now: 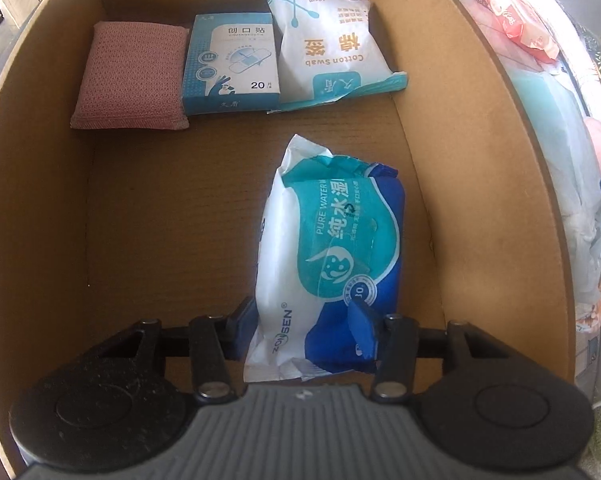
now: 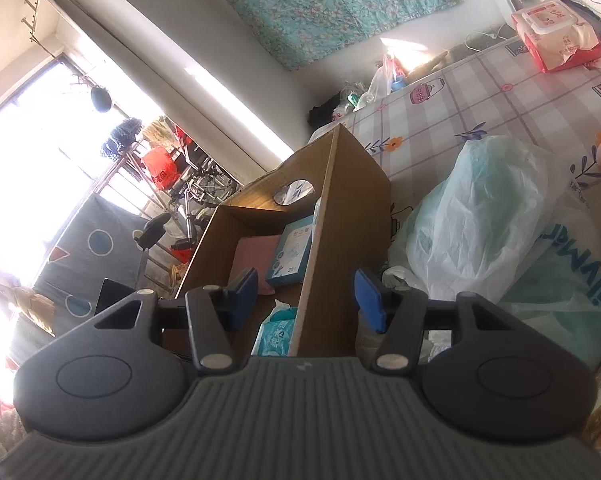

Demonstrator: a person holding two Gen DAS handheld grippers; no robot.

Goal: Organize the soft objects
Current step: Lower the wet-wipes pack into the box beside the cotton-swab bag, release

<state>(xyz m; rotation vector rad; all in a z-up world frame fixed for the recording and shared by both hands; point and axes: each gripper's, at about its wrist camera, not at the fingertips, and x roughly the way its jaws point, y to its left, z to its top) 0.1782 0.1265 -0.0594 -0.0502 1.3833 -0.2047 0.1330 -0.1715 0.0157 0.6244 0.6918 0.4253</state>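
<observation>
My left gripper (image 1: pixel 304 324) is inside a cardboard box (image 1: pixel 40 200). Its blue pads sit on both sides of a blue and white wet wipes pack (image 1: pixel 332 248) that rests on the box floor; whether they press it is unclear. At the far end lie a pink sponge (image 1: pixel 130 76), a blue plaster box (image 1: pixel 230 62) and a white cotton swab bag (image 1: pixel 332 44). My right gripper (image 2: pixel 306 300) is open and empty, straddling the box's right wall (image 2: pixel 332 240) from above. The wipes pack (image 2: pixel 274 330) also shows below it.
The box stands on a checked bed cover (image 2: pixel 480 92). A pale green plastic bag (image 2: pixel 480 216) lies right of the box. A red and pink wipes pack (image 2: pixel 556 36) sits at the far right. A window and drying rack are at left.
</observation>
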